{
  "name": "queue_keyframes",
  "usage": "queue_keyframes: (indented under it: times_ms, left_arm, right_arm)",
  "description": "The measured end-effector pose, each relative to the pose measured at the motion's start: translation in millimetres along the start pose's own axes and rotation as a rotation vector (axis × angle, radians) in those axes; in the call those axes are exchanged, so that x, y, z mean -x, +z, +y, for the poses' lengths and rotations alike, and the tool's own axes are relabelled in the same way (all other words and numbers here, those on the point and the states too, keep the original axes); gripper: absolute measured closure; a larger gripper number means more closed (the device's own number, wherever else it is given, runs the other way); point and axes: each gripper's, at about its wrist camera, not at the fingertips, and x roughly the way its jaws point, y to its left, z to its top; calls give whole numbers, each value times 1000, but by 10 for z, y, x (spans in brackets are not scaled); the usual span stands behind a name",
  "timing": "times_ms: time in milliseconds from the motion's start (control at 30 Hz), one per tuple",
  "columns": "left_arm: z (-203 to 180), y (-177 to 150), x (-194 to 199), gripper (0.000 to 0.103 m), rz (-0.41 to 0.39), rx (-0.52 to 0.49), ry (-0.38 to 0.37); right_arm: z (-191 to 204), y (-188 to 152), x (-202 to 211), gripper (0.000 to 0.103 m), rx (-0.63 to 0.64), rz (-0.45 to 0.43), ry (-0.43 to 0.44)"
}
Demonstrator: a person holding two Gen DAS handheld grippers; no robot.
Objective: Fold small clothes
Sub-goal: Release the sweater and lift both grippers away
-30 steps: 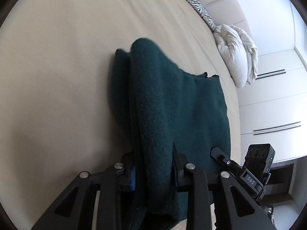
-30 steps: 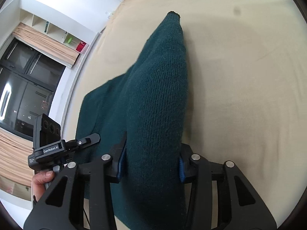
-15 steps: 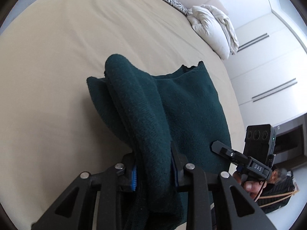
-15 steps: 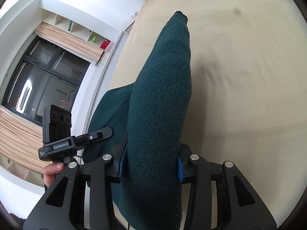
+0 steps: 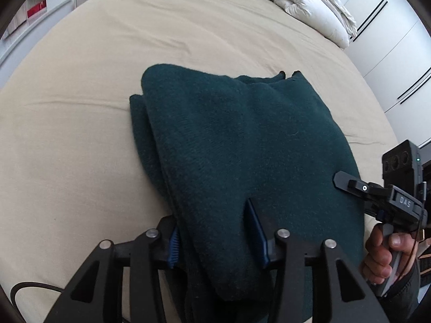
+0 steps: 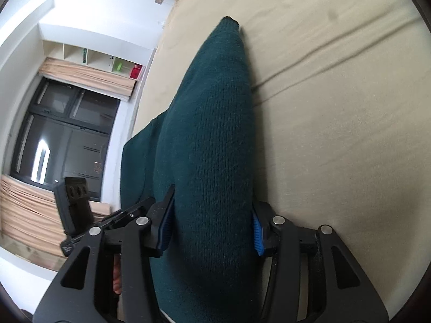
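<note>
Soft, even daylight fills both views. The beige bed sheet [image 5: 80, 140] reads bright, while the dark green sweater [image 5: 242, 140] loses detail in its folds. Fisheye distortion bends the edges into black corners. The window [image 6: 62, 140] side in the right wrist view is motion-blurred.

Black skeletal linkages with silver screw heads and blue ribbed pads [image 5: 173, 247] are seen on both grippers; "DAS" is printed on the right gripper [image 5: 347, 183], beside its 3-lens module.
</note>
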Motion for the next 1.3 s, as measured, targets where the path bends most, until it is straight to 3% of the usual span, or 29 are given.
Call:
queue_keyframes:
  times_ms: [267, 567, 700, 933, 1100, 1200, 1267, 1300]
  left_arm:
    - [-41, -151, 73, 45, -51, -23, 79]
    - [-103, -212, 175, 36, -96, -55, 146]
    - [-153, -258, 260, 33, -120, -63, 165]
    - [-235, -331, 496, 24, -197, -79, 208]
    - [-256, -357, 736, 21, -294, -85, 262]
    - [-290, -380, 944, 14, -398, -87, 295]
    - [-314, -399, 1106, 0, -487, -85, 308]
    - [-343, -434, 1228, 0, -550, -89, 327]
  right_arm:
    - [143, 160, 25, 51, -7, -18, -48]
    - [213, 9, 365, 49, 24, -89, -123]
    - [266, -30, 611, 48, 77, -132, -187]
    - [722, -144, 790, 44, 278, -217, -324]
    - [999, -205, 866, 44, 358, -271, -351]
    - [1158, -236, 930, 41, 398, -317, -369]
    - [1282, -269, 1004, 38, 428, -355, -386]
    - [1339, -285, 1042, 37, 440, -375, -392]
